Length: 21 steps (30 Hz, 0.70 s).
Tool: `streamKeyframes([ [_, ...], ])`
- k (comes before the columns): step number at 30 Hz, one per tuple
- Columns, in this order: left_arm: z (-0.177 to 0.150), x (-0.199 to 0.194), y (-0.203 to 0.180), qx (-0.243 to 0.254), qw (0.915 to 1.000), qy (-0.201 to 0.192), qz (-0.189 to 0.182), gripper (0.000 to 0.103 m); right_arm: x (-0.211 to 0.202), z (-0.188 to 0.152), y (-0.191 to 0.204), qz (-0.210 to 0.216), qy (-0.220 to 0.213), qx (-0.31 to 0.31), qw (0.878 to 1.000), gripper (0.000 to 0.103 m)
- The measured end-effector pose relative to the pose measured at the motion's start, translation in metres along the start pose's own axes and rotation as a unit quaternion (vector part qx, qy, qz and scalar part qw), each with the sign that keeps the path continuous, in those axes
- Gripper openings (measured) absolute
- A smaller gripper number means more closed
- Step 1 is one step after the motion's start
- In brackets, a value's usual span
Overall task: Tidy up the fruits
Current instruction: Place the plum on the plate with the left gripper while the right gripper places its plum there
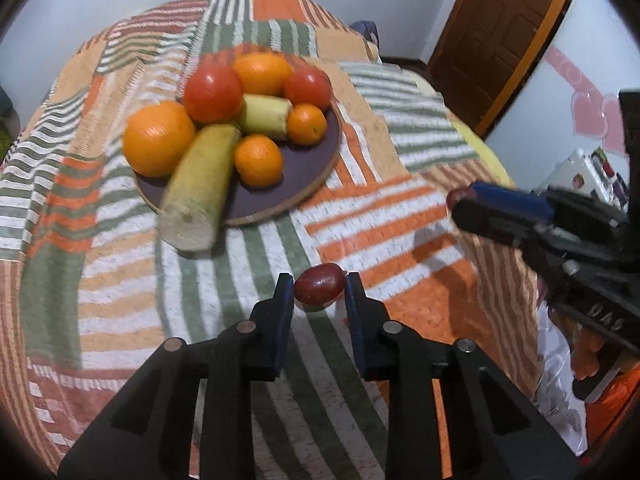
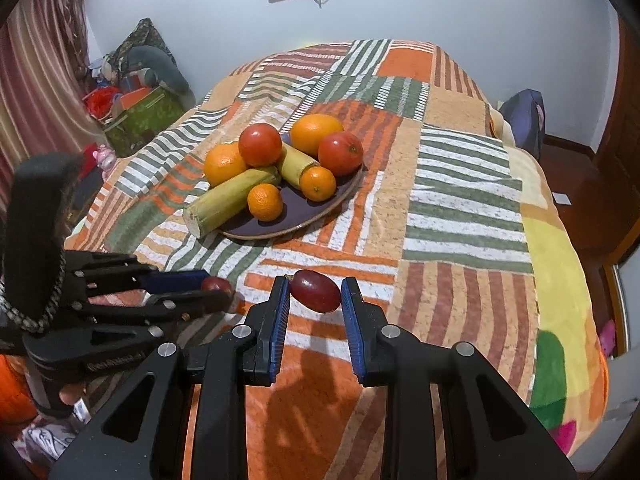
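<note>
My left gripper (image 1: 319, 284) is shut on a dark red grape (image 1: 320, 291), its blue pads pressing both sides just above the striped blanket (image 1: 248, 280). My right gripper (image 2: 316, 284) is shut on a second red grape (image 2: 317, 291) in the same way. Each gripper shows in the other's view: the right gripper (image 1: 461, 200) with its grape (image 1: 453, 196) at the right, the left gripper (image 2: 218, 285) with its grape (image 2: 215, 282) at the left. Beyond them a dark purple plate (image 1: 276, 196) (image 2: 298, 210) holds oranges, two tomatoes and two yellow-green cylindrical pieces.
The longer yellow piece (image 1: 200, 184) overhangs the plate's near rim. The blanket covers a bed whose right edge (image 2: 560, 280) drops to the floor. A brown door (image 1: 500, 40) stands far right, and bags and clutter (image 2: 140, 100) lie by the curtain at the left.
</note>
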State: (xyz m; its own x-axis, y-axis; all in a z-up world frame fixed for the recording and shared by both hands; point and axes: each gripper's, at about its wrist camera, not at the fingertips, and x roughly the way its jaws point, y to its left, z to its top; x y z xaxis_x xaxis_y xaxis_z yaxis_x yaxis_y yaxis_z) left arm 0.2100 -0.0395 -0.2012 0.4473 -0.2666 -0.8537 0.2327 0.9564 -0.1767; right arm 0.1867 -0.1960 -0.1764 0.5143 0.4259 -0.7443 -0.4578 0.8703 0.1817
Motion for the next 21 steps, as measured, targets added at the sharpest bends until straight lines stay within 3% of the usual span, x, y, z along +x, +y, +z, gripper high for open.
streamKeyframes([
  [8, 0.027, -0.029, 0.025, -0.018, 0.9983, -0.052, 0.016, 0.026, 0.007, 0.02, 0.01, 0.012, -0.017, -0.015, 1.0, 0.024],
  [21, 0.061, -0.024, 0.043, -0.021, 0.9964, -0.077, 0.027, 0.026, 0.034, 0.046, 0.019, 0.024, -0.023, -0.028, 0.999, 0.024],
])
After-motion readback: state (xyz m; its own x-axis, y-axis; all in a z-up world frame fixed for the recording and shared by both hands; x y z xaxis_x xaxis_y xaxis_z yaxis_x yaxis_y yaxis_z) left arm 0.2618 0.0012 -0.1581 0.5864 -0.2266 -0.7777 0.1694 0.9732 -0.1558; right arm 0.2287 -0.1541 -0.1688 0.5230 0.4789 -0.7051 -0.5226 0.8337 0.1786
